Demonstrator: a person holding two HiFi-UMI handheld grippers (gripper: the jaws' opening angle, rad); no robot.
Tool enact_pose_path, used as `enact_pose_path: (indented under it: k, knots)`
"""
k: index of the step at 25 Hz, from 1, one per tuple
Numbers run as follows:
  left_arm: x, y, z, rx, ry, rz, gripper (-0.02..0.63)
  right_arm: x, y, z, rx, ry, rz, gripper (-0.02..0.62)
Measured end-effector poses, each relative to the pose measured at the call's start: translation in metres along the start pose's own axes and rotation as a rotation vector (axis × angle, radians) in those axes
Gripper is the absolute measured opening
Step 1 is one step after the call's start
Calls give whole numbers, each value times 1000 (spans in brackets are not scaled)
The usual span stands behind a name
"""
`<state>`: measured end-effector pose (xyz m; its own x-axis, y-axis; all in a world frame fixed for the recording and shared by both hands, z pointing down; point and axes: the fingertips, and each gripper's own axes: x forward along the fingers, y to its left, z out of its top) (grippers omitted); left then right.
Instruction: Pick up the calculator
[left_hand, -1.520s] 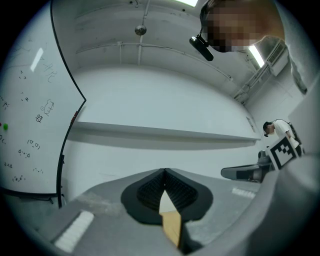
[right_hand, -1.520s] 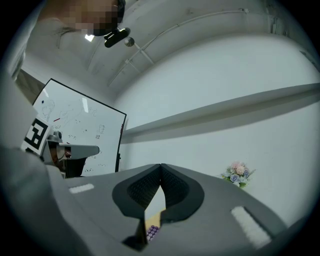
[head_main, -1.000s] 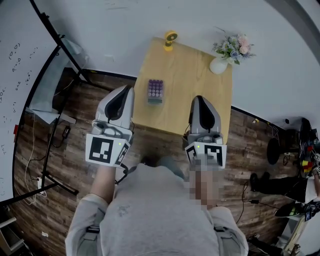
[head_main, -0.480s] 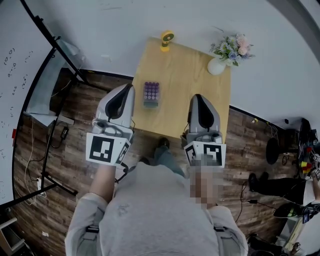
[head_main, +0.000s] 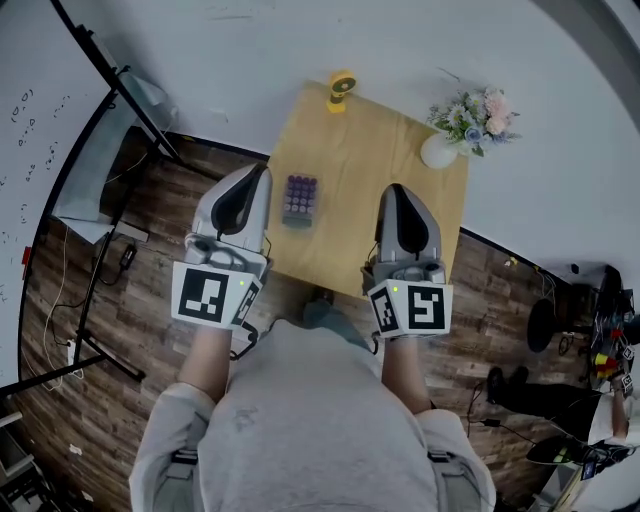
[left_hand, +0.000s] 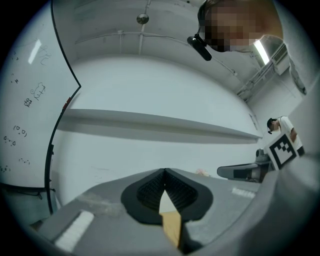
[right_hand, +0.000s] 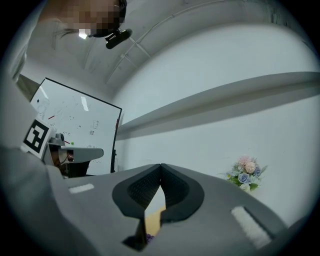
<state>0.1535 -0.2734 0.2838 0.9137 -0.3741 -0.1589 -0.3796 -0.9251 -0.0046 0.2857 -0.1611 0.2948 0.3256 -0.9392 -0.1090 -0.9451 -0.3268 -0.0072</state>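
The calculator (head_main: 300, 200), a small grey slab with purple keys, lies flat on the left part of the light wooden table (head_main: 380, 170). In the head view my left gripper (head_main: 262, 172) hovers just left of it, off the table's left edge, jaws shut and empty. My right gripper (head_main: 395, 191) hangs over the table's near right part, well right of the calculator, its jaws also shut on nothing. In the left gripper view the left gripper (left_hand: 164, 171) shows only table wood through its slit. A speck of purple keys (right_hand: 148, 237) shows below the right gripper (right_hand: 161, 165).
A yellow desk fan (head_main: 341, 84) stands at the table's far edge, and a white vase of flowers (head_main: 470, 120) at its far right corner. A whiteboard on a black stand (head_main: 40, 150) is at the left. Cables and gear (head_main: 600, 330) lie on the floor at right.
Both grippers have advanced toward the table, which now sits a little nearer in the head view. The calculator has not moved on the table. Both pairs of jaws stay shut.
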Motion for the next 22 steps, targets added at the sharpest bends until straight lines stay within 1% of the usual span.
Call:
enact_pose_path:
  k: [6,11,16,22]
  knots:
    - [15,6,-9,-1,21,61,6,24,-10,-6,11,10,60,3]
    - [22,8,-29,-40,67,106,6,42,-14,-12,23,22,119,2]
    - [24,10,-65,-92,152,155,6,57,-14,-25,42,50,179,3]
    - [13,12,-120,-157,289,246,6,73,-6,-42,61,88,265,3]
